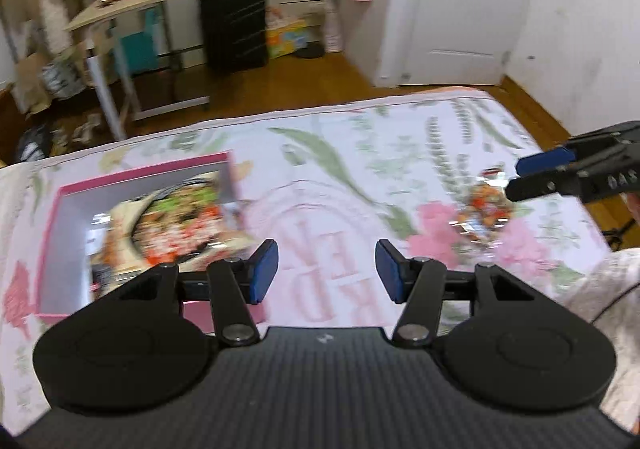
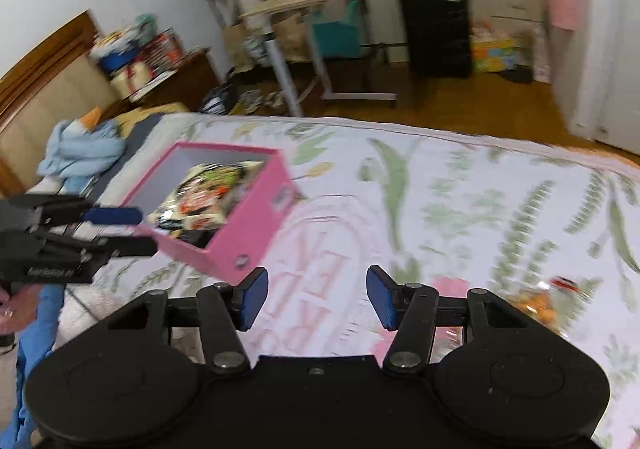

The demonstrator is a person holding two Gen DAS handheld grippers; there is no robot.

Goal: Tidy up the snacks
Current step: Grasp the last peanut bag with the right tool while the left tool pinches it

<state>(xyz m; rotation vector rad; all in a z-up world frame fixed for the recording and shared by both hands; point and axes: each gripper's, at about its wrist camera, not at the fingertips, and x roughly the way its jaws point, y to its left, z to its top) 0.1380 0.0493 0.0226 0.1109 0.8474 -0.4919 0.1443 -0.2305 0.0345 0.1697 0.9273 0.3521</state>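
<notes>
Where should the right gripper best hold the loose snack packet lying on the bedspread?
Probably the snack packet at a crinkled edge, from above. It lies flat on the floral bedspread, so its faces offer nothing to pinch. The right gripper is open and empty.

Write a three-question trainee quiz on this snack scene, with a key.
1. True or false: the pink box is empty.
2. What lies loose on the bedspread, outside the box?
A. a snack packet
B. a mug
C. a book
3. Fill in: the left gripper and right gripper both hold ____.

Key: 1 false, a packet lies inside; 2 A; 3 nothing, both have open jaws.
</notes>
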